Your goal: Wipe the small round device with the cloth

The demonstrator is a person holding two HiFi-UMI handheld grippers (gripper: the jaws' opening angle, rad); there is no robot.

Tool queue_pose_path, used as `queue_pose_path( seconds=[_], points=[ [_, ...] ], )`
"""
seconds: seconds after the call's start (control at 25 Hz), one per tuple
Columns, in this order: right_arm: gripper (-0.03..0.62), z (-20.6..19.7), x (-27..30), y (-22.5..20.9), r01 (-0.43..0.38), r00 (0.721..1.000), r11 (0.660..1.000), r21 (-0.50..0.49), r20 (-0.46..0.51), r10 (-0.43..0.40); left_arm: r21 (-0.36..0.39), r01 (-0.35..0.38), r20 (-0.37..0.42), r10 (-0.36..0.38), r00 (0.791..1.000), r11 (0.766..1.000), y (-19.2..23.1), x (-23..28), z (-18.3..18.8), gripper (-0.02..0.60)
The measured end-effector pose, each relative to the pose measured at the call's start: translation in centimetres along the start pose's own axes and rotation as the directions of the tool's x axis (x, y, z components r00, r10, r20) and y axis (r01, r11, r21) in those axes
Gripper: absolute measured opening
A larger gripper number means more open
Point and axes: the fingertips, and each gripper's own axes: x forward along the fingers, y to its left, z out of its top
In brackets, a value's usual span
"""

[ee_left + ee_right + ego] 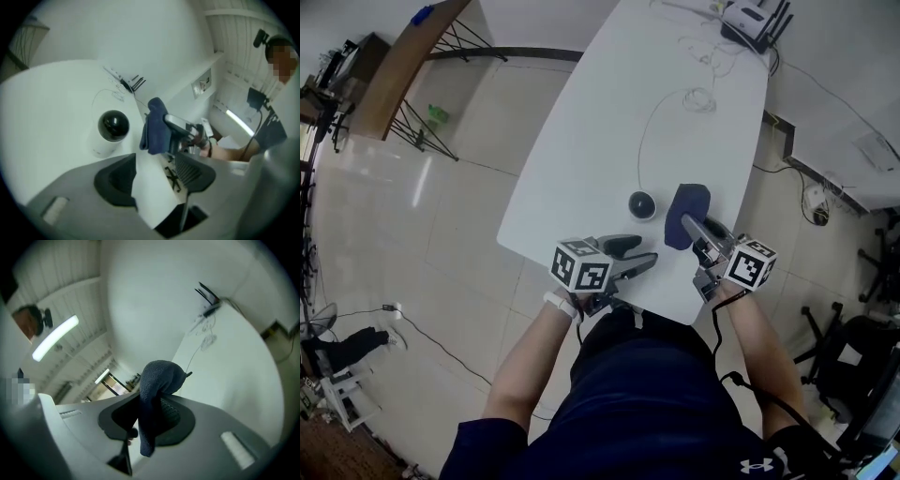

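Just beyond left claw (154, 177) (apart): device (113, 126)

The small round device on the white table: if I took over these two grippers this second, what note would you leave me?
Left gripper: open, nothing between its jaws, just short of the device.
Right gripper: shut on the dark blue cloth.
Small round device: upright on the white table near its front edge, beside the cloth and apart from it.
Done: cloth is gripped; whether any wiping has happened cannot be told.
Left: bring the cloth onto the device and wipe it, perhaps steadying it with the left gripper.
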Motion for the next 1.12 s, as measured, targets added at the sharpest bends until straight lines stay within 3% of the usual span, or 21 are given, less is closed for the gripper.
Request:
queue_pose_path(
  seconds=[0.08, 0.2, 0.32, 0.44, 0.6, 0.8, 0.96, 1.12],
  points=[
    [0.086, 0.7, 1.2, 0.3, 0.075, 0.996, 0.979, -0.188, -0.033, -0.082, 0.04, -0.141, 0.029, 0.14, 0.99, 0.989, 2.0, -1.1, 0.5, 0.241],
    [0.086, -1.5, 3.7, 2.4, 0.038, 0.98, 0.926, -0.376, -0.169, -0.109, 0.045, -0.277, 0.064, 0.274, 0.96, 0.96, 4.1, -2.0, 1.1, 0.216],
    [0.086, -5.2, 5.8, 3.6, -0.027, 0.945, 0.873, -0.487, -0.297, -0.136, 0.029, -0.316, 0.075, 0.313, 0.947, 0.948, 5.1, -2.2, 1.2, 0.216],
    [0.086, -5.4, 6.5, 3.4, -0.014, 0.943, 0.844, -0.536, -0.287, -0.166, 0.037, -0.322, 0.069, 0.319, 0.945, 0.946, 5.4, -2.0, 1.3, 0.216],
    [0.086, -3.3, 6.1, 1.6, 0.051, 0.96, 0.912, -0.407, -0.233, -0.158, 0.061, -0.323, 0.056, 0.32, 0.946, 0.944, 5.7, -1.7, 1.4, 0.218],
    [0.084, -2.4, 5.5, -0.8, 0.068, 0.973, 0.987, -0.146, -0.209, -0.098, 0.074, -0.308, 0.066, 0.303, 0.951, 0.949, 5.7, -1.2, 1.8, 0.227],
    [0.084, -2.7, 5.1, -2.6, 0.059, 0.981, 0.997, 0.045, -0.187, -0.049, 0.073, -0.303, 0.059, 0.3, 0.952, 0.95, 5.9, -1.0, 1.8, 0.232],
    [0.084, -3.8, 4.7, -4.3, 0.069, 0.98, 0.988, 0.141, -0.197, -0.04, 0.072, -0.302, 0.051, 0.299, 0.953, 0.951, 6.1, -1.0, 1.6, 0.233]
  ],
)
